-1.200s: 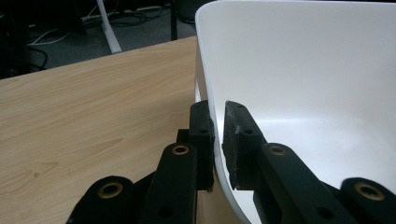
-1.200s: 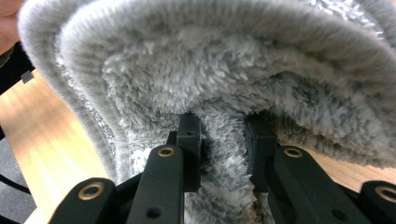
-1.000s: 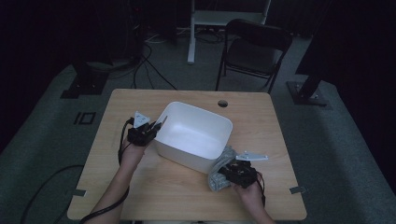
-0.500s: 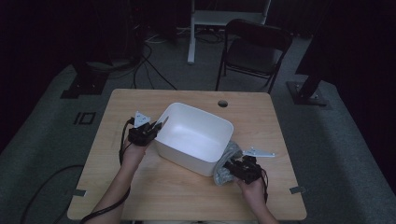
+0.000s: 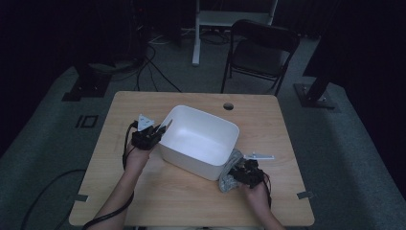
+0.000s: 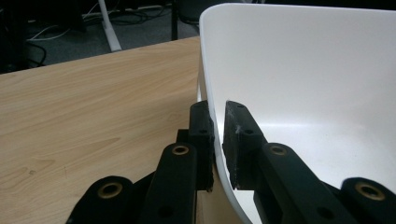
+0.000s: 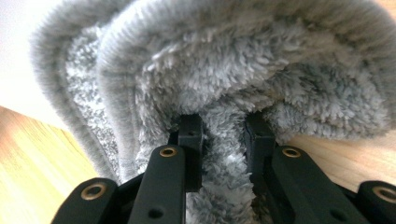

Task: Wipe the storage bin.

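A white tub [image 5: 198, 141] sat in the middle of a wooden worktop [image 5: 158, 201]. The left tool [image 6: 218, 140] pinched the tub's left wall, one jaw inside and one outside. Just beside the tub's near right corner, the right tool [image 7: 223, 135] was clamped on a fluffy grey cloth [image 7: 243, 74] resting on the worktop.

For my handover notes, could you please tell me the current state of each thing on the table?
White tub: upright, empty, rim clamped.
Grey fluffy cloth: bunched on the table beside the tub, gripped.
Left gripper: shut on the tub's rim.
Right gripper: shut on the cloth.
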Demonstrator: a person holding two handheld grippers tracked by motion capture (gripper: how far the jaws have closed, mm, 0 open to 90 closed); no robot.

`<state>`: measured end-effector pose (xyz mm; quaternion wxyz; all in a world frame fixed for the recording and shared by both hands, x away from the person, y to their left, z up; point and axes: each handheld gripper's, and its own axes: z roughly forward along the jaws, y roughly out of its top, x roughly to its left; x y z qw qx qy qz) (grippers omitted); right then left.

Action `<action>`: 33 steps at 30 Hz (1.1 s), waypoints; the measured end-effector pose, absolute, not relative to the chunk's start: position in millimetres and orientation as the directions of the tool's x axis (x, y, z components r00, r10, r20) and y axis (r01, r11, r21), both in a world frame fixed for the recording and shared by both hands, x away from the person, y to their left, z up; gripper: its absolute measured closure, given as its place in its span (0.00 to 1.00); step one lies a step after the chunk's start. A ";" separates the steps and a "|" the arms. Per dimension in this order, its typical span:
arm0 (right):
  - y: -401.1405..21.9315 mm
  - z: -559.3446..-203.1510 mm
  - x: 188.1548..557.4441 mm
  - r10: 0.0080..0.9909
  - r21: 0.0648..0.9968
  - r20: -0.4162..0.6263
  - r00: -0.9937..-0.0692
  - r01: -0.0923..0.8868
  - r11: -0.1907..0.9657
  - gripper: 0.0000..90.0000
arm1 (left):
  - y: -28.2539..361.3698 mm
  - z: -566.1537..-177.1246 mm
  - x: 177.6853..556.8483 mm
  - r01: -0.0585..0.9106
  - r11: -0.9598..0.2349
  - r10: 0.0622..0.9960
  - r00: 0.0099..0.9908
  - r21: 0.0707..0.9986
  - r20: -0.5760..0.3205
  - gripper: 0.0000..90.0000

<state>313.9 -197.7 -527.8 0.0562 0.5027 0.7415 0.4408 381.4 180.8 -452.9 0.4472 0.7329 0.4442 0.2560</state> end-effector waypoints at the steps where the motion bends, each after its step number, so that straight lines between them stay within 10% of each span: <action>1: -200.7 -523.7 313.3 0.792 0.723 0.371 -0.485 0.686 0.081 0.82 | 180.7 -452.9 381.3 0.422 -0.205 0.881 0.473 0.883 -0.022 0.90; 33: -207.1 -532.2 349.2 0.847 0.744 0.318 -0.426 0.666 0.056 0.83 | 181.9 -452.4 382.8 0.425 -0.211 0.875 0.484 0.880 -0.024 0.90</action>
